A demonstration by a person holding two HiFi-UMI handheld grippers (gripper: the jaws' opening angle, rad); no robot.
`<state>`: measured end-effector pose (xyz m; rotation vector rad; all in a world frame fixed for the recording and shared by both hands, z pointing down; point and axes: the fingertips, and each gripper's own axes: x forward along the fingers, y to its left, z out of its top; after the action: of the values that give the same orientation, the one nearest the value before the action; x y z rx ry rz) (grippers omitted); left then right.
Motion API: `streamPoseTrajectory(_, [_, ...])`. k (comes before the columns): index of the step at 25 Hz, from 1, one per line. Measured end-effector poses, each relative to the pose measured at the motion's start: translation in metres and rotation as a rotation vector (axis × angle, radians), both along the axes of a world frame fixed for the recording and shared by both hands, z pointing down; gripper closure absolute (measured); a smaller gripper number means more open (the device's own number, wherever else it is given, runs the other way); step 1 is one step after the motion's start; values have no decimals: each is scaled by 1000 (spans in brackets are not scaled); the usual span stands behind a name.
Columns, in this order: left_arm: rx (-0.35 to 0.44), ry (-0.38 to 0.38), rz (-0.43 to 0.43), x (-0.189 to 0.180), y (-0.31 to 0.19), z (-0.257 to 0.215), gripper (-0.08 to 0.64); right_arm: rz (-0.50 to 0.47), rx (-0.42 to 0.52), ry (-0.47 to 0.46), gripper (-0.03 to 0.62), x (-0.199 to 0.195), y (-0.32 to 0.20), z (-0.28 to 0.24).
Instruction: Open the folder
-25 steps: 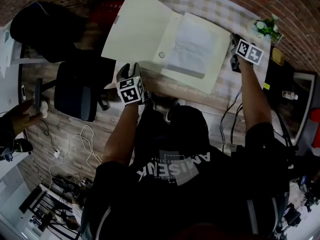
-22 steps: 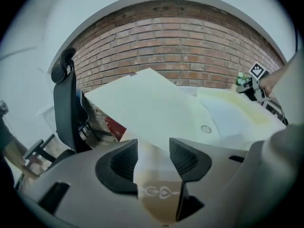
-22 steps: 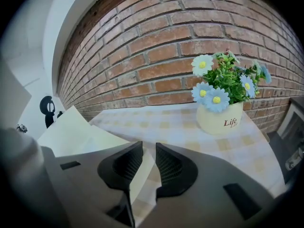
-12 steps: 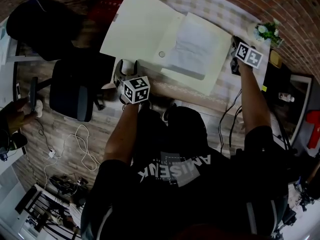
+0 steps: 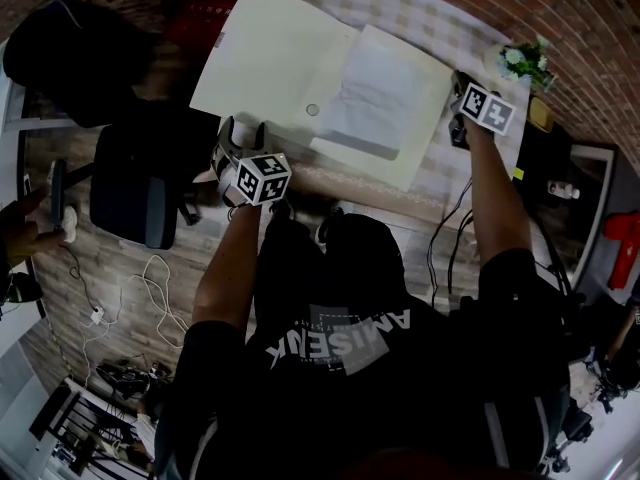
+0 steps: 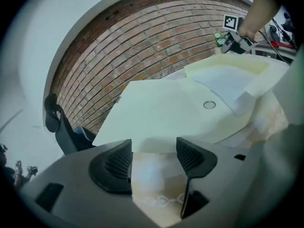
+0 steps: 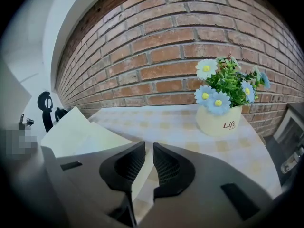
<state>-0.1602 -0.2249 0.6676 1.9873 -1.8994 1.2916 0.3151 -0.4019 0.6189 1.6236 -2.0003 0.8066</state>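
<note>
folder (image 5: 290,63) lying open on the checked table (image 5: 440,23)
the folder was spread flat, its cover turned out to the left past the table's edge, a white sheet (image 5: 385,93) resting in its right half. the left gripper (image 6: 154,158) stood released, jaws just opened wide with nothing between them, the cover's edge just ahead. the right gripper (image 7: 146,167), jaws just closing, pinched the folder's right edge, near a flower pot (image 7: 221,120)

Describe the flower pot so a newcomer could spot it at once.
Follow the brick wall down to the checked table. Right of the open folder stands the pot: cream, marked "Life", the only thing with daisies.
</note>
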Motion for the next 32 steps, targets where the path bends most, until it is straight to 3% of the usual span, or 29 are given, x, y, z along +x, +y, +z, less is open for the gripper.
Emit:
streamPoseTrajectory(4, [-134,120,-1,-10,0,10,273,4,-8,-30,508,-8,2,5])
streamPoseTrajectory(8, [-219,170,46,-2,-2,18,282,12,-10,-34,511,-4,2,3])
streamPoseTrajectory(12, [-326,293,58,11,-3,26,385,20,-12,-33,512,-2,1,3])
streamPoseTrajectory(18, [-377,329,102,20,0,28,462,30,-10,-10,525,-5,2,4])
streamPoseTrajectory(28, [-459,407,117,20,3,33,476,74,-6,9,535,-5,1,4])
streamPoseTrajectory(32, [-425,435,133,21,-2,32,476,124,-8,-34,537,-3,1,3])
